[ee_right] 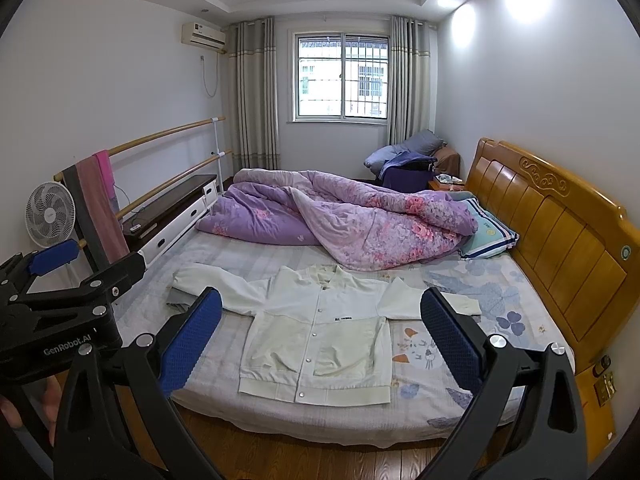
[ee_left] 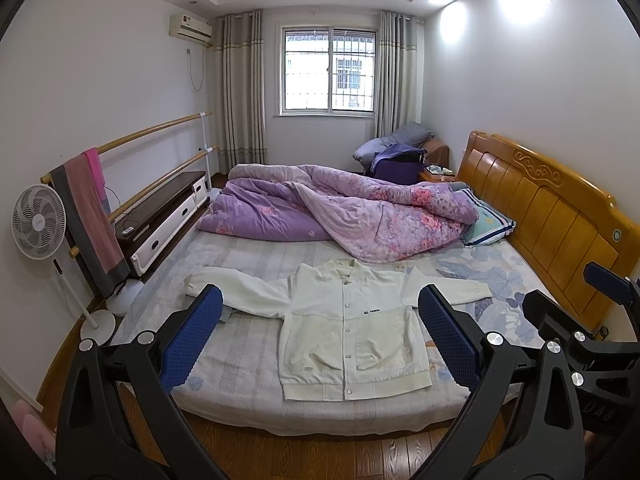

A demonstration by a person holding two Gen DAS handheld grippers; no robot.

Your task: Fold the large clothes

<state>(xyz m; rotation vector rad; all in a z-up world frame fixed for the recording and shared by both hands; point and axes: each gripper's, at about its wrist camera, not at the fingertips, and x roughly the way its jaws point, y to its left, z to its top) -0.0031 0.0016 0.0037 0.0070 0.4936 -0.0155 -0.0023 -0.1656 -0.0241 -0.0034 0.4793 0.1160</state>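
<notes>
Jacket (ee_left: 344, 328) flat on bed (ee_left: 240, 360), sleeves spread, near edge | your left gripper (ee_left: 320, 336) and right gripper (ee_right: 320, 336) both wide open, empty (held off the bed) | risk: pinching the sheet with a sleeve, dragging the jacket crooked

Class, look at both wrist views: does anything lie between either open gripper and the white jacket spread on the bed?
Nothing visible does. The white jacket lies flat near the bed's front edge, clear of the purple quilt behind it. Left gripper and right gripper face it directly.
</notes>
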